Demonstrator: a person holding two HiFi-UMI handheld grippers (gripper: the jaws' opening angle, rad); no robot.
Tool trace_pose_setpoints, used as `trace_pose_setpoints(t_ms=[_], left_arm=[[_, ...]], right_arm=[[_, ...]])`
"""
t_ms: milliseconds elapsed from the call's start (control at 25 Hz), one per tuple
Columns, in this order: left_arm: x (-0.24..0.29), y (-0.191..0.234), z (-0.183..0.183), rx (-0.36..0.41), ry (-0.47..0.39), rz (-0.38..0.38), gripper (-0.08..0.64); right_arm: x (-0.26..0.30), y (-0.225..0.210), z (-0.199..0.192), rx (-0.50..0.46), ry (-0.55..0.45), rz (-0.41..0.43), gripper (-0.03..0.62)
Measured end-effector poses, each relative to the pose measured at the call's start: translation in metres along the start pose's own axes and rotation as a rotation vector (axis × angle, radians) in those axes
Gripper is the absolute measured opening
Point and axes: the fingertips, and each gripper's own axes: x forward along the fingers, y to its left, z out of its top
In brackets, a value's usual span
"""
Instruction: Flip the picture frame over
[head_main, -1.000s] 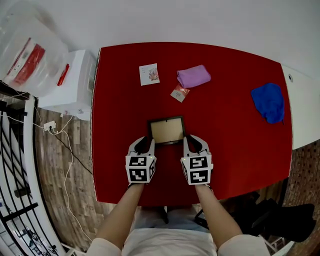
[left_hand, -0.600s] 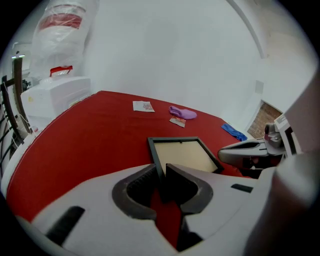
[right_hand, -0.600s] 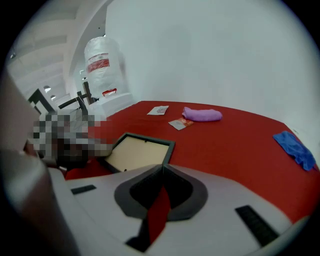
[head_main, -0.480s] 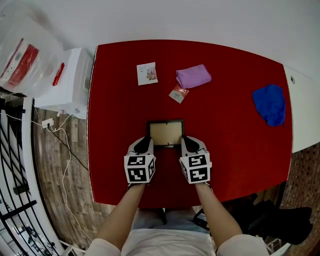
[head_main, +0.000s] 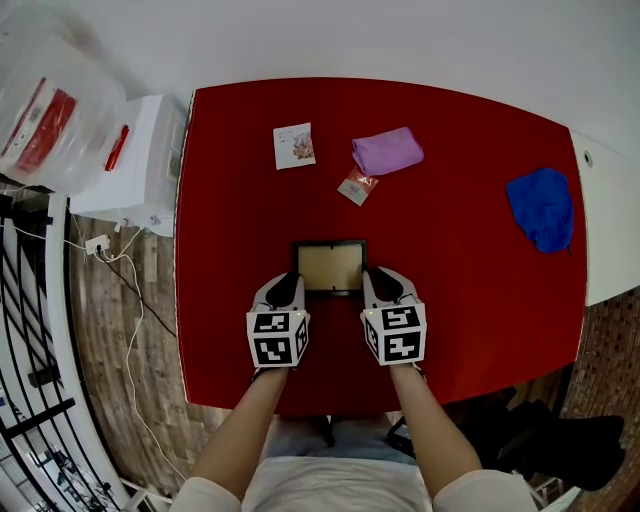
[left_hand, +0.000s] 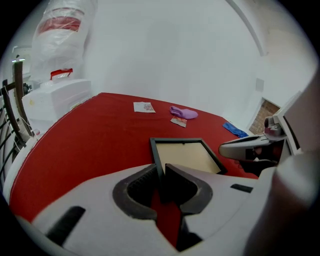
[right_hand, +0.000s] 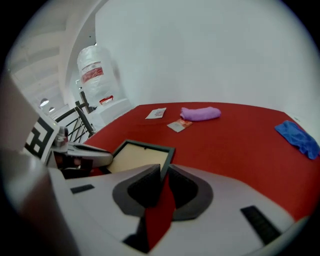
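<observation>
Red covers the table (head_main: 470, 250), and the black picture frame (head_main: 330, 267) lies flat on it near the person's edge, its tan panel facing up. The left gripper (head_main: 287, 283) has its jaws drawn nearly together on the frame's left rail at the near corner. The right gripper (head_main: 380, 280) is pinched the same way on the right rail, so each holds one side of the frame. This reads as the grasp stage of the flip: the frame is seized at both sides but not yet raised off the table. The next move would call for lifting both sides evenly and turning the frame about its long axis, with both grips kept tight so the thin rails do not slip. A purple cloth (head_main: 388, 151) and a blue cloth (head_main: 540, 208) lie well apart from it.
</observation>
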Motion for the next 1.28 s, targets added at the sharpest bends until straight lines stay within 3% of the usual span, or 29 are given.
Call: trace_pose_setpoints(t_ms=[80, 320, 600, 800, 880, 1000, 1120, 1280], left_arm=[[0.000, 0.001, -0.001, 0.004, 0.002, 0.004, 0.061], [-0.005, 0.003, 0.004, -0.034, -0.014, -0.003, 0.057], [-0.037, -0.008, 0.031, 0.004, -0.109, -0.023, 0.057], [-0.062, -0.037, 0.059, 0.078, -0.193, -0.066, 0.057], [-0.064, -0.046, 0.062, 0.096, -0.203, -0.073, 0.055], [-0.065, -0.052, 0.066, 0.078, -0.216, -0.088, 0.049], [-0.064, -0.055, 0.072, 0.034, -0.231, -0.119, 0.040], [-0.067, -0.064, 0.077, 0.057, -0.237, -0.142, 0.034]], right_arm=[[0.007, 0.006, -0.009, 0.006, 0.043, 0.039, 0.072], [0.015, 0.009, -0.016, 0.064, 0.067, 0.066, 0.063], [0.015, 0.015, -0.013, 0.051, 0.064, 0.070, 0.063], [0.009, 0.023, 0.001, -0.119, 0.018, 0.010, 0.063], [0.003, 0.038, 0.014, -0.154, -0.037, 0.055, 0.063], [-0.002, 0.060, 0.026, -0.116, -0.088, 0.186, 0.025], [-0.004, 0.061, 0.027, -0.073, -0.101, 0.231, 0.005], [-0.008, 0.062, 0.032, -0.065, -0.120, 0.260, 0.005]])
